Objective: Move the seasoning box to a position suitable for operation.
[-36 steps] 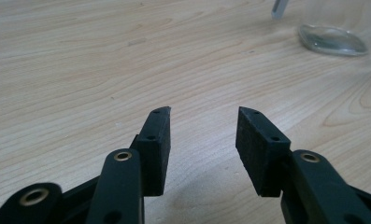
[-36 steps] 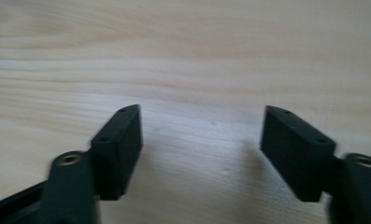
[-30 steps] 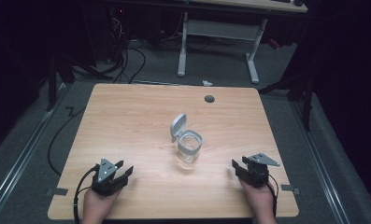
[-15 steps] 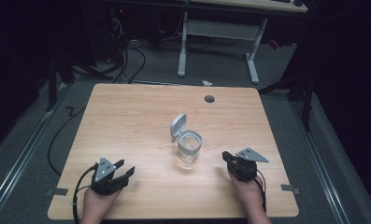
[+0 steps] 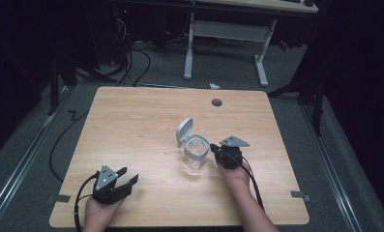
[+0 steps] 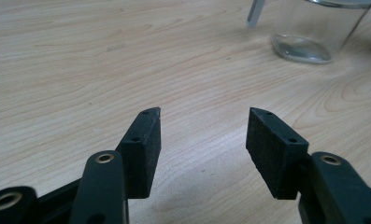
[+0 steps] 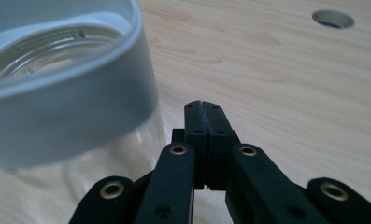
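Observation:
A clear glass jar (image 5: 196, 153) with a grey rim stands near the middle of the wooden table (image 5: 131, 125), its grey flip lid (image 5: 184, 130) tilted up at the back left. My right gripper (image 5: 215, 149) sits just right of the jar, jaws shut with nothing between them; in the right gripper view the jar (image 7: 66, 88) looms close on the left of the gripper (image 7: 203, 106). My left gripper (image 5: 126, 176) rests near the front left edge, jaws open and empty. In the left gripper view the gripper (image 6: 203, 122) points at bare wood, with the jar (image 6: 316, 32) far ahead to the right.
A round cable hole (image 5: 216, 102) is in the table's back right area. Behind the table stand a white desk frame (image 5: 226, 36) and floor cables (image 5: 131, 58). Tape marks (image 5: 298, 195) lie on the floor by the front corners.
My right gripper has moved left and forward from the front right of the table to right beside the jar. The left gripper has stayed put.

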Demonstrator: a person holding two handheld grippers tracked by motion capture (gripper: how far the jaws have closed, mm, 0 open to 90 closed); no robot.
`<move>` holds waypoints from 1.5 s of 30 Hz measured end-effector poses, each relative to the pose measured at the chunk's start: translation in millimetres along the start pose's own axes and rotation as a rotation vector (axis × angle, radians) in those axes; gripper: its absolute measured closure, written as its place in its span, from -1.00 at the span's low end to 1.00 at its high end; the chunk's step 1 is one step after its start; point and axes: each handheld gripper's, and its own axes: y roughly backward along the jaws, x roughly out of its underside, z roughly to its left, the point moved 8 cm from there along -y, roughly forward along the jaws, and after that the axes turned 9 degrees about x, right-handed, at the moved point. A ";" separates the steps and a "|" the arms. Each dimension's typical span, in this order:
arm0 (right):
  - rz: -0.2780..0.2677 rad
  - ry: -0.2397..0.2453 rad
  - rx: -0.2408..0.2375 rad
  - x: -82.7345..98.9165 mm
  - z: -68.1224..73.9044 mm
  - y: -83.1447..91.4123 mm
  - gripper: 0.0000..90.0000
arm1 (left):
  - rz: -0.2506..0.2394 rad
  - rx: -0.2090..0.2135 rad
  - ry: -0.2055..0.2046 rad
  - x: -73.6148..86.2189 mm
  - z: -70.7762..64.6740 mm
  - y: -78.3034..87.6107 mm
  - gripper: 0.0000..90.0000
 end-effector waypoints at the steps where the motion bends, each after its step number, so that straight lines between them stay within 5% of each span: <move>1: -0.009 0.005 -0.006 -3.5 1.6 -3.0 1.00 | 0.002 0.000 -0.003 0.0 -0.1 -0.2 0.02; 6: -0.024 0.014 -0.026 -8.8 5.4 -5.8 1.00 | -0.005 -0.001 0.012 0.4 -0.6 0.6 0.06; 18: -0.060 0.035 -0.070 3.3 23.3 23.2 1.00 | -0.010 -0.020 -0.001 3.0 -5.2 -5.1 0.07; 33: -0.064 0.038 -0.138 9.7 50.9 31.8 0.99 | -0.003 0.014 0.002 8.8 -20.3 -11.4 0.04; 45: -0.072 0.034 -0.151 13.0 54.0 38.8 0.99 | 0.006 0.034 -0.001 11.8 -31.8 -13.5 0.01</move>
